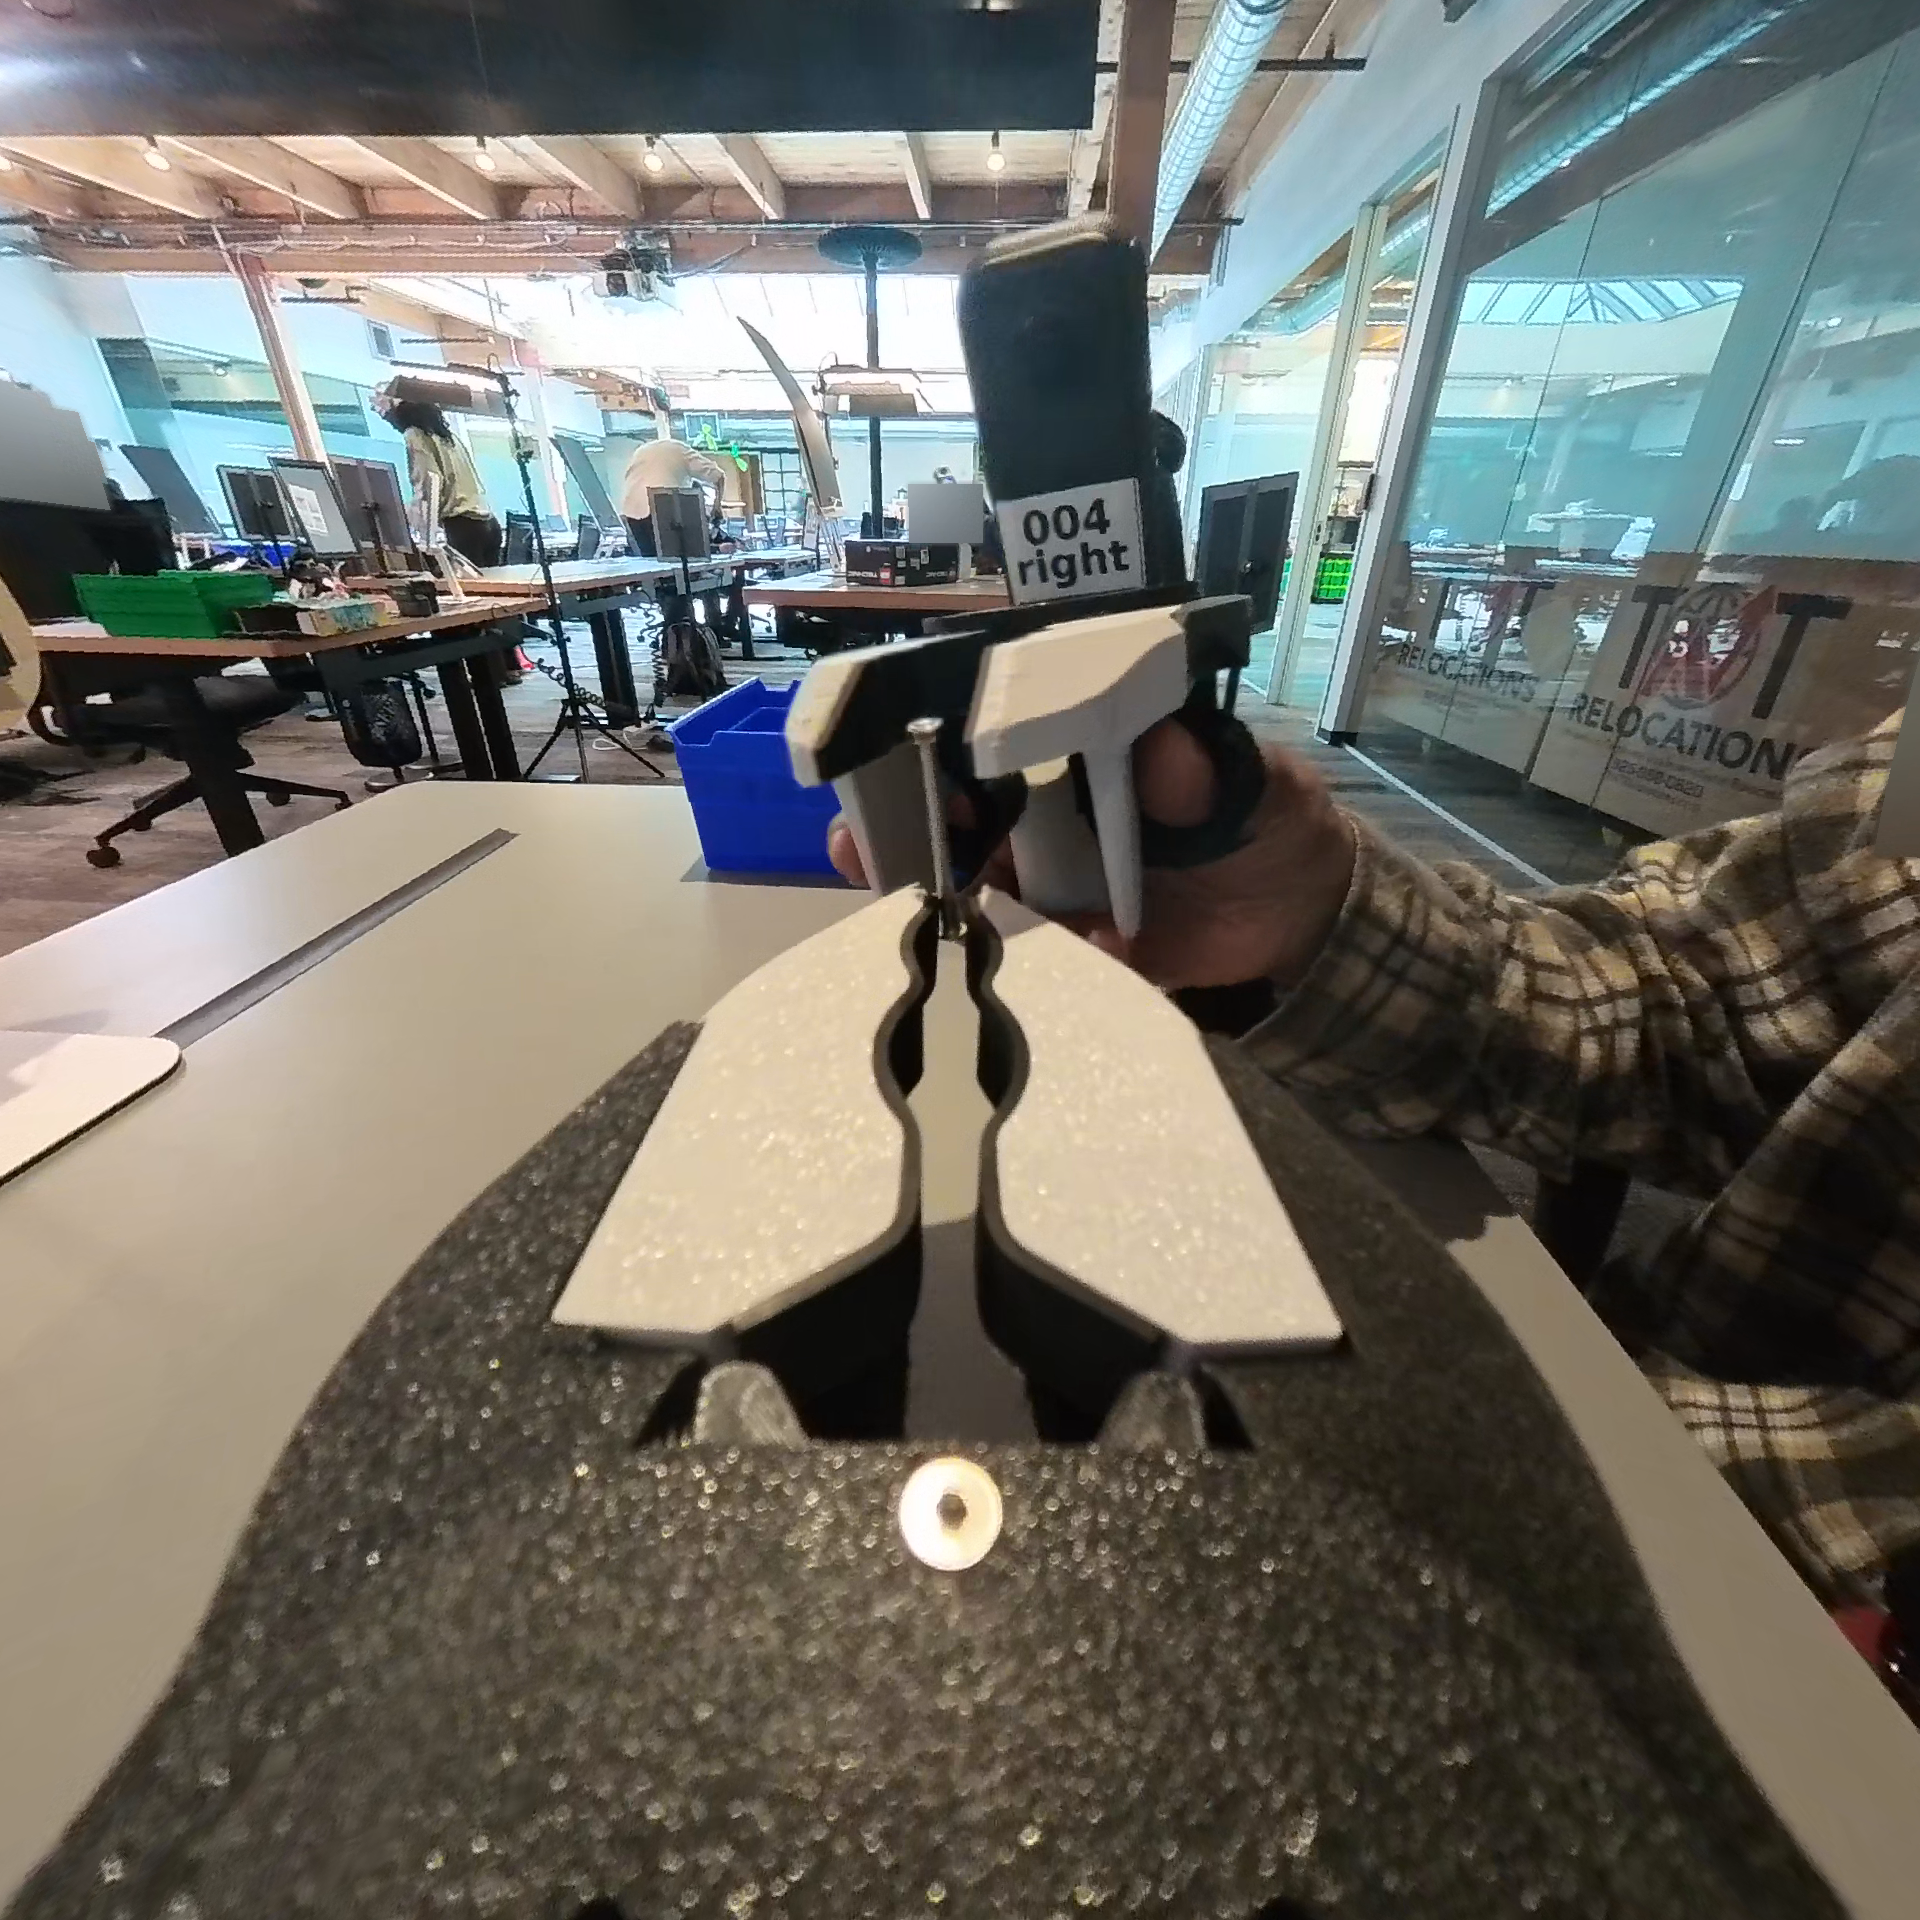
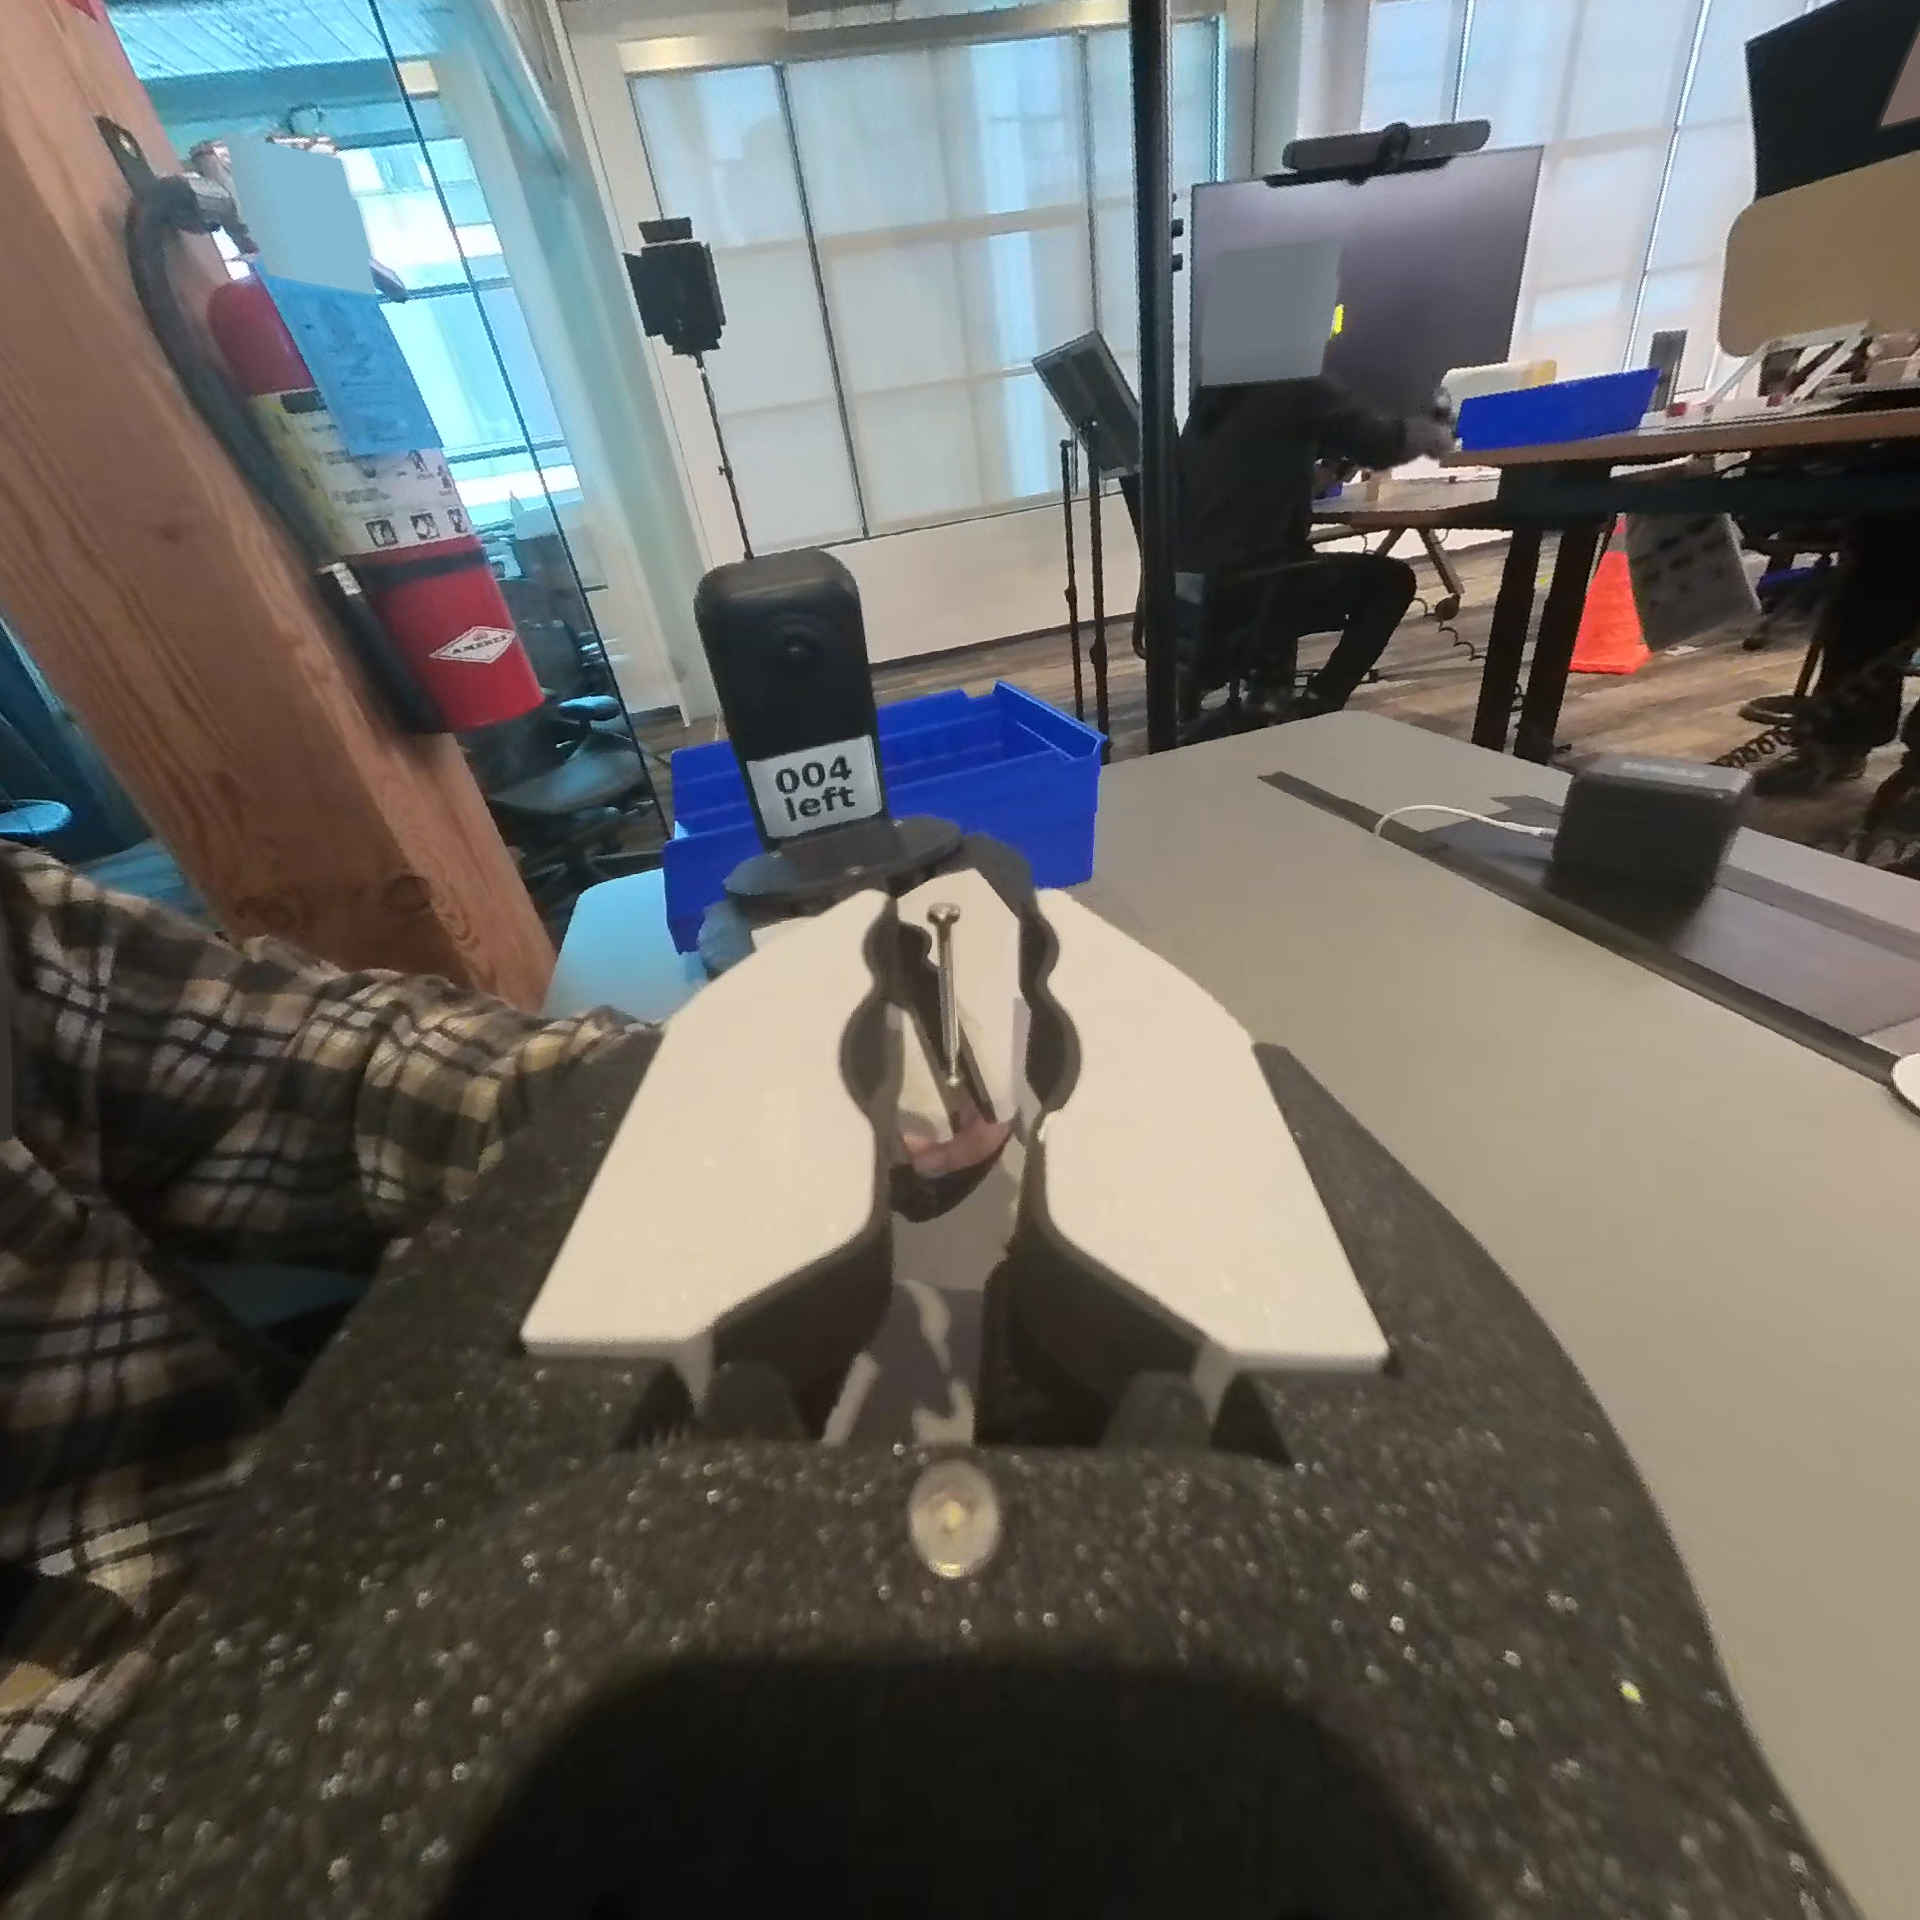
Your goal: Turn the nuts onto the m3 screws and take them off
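A long thin screw (image 1: 935,821) stands upright above the grey table (image 1: 312,1039). My left gripper (image 1: 951,930) is shut on the screw's lower end. I cannot tell whether a nut sits there. My right gripper (image 2: 961,914) faces the left one, jaws apart. The screw (image 2: 948,997) stands in the gap between its fingers, and I see no pad touching it. In the left wrist view the right gripper (image 1: 982,727) is level with the screw's head. A hand in a plaid sleeve (image 1: 1558,1039) holds it. The left gripper's camera body (image 2: 779,675) rises behind the screw.
A blue bin (image 1: 748,790) stands at the table's far edge and also shows in the right wrist view (image 2: 987,769). A small black box (image 2: 1647,831) with a white cable sits on a dark strip at the right. A wooden post with a fire extinguisher (image 2: 447,623) stands at the left. Less than 4 cm separates the two grippers' tips.
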`<state>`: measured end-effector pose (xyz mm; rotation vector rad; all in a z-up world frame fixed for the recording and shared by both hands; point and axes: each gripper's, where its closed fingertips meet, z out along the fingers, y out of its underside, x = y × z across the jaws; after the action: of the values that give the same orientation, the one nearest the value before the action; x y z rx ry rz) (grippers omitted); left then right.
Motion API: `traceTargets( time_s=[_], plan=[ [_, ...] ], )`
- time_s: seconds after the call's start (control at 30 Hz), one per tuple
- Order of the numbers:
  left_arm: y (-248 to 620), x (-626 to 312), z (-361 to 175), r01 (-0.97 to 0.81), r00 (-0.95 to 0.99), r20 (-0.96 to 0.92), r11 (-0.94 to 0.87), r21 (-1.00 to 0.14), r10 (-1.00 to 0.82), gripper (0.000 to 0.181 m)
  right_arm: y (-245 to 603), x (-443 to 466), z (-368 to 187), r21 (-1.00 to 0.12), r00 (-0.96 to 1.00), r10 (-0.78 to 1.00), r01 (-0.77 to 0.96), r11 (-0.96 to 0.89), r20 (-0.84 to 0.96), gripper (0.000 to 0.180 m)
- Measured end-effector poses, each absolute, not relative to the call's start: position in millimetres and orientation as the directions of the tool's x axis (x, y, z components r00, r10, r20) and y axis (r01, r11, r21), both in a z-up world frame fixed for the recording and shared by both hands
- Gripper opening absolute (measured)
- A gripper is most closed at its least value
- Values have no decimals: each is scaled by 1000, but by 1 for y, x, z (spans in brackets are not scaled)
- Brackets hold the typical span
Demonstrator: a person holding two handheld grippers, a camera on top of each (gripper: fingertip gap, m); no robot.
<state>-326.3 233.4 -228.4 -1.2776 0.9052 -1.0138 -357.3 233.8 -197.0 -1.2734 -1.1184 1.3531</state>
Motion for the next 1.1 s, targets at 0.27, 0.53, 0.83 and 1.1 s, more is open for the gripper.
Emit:
traceTargets(
  time_s=[0.27,0.53,0.83,1.1],
  plan=[
    [231,-326,-226,103,295,15,16,-995,-955,4,230,-357,-196,-993,-72,991,-23,-116,-114,5],
    [218,-321,-221,137,207,14,14,-990,-978,3,215,-350,-190,-996,-242,967,-29,-88,-78,4],
    [213,-318,-219,140,187,-4,31,-990,-982,4,217,-349,-190,-992,-296,949,-34,-124,-108,20],
    [215,-321,-217,145,208,-7,38,-989,-978,4,221,-346,-189,-983,-294,943,-45,-175,-155,28]
  ],
)
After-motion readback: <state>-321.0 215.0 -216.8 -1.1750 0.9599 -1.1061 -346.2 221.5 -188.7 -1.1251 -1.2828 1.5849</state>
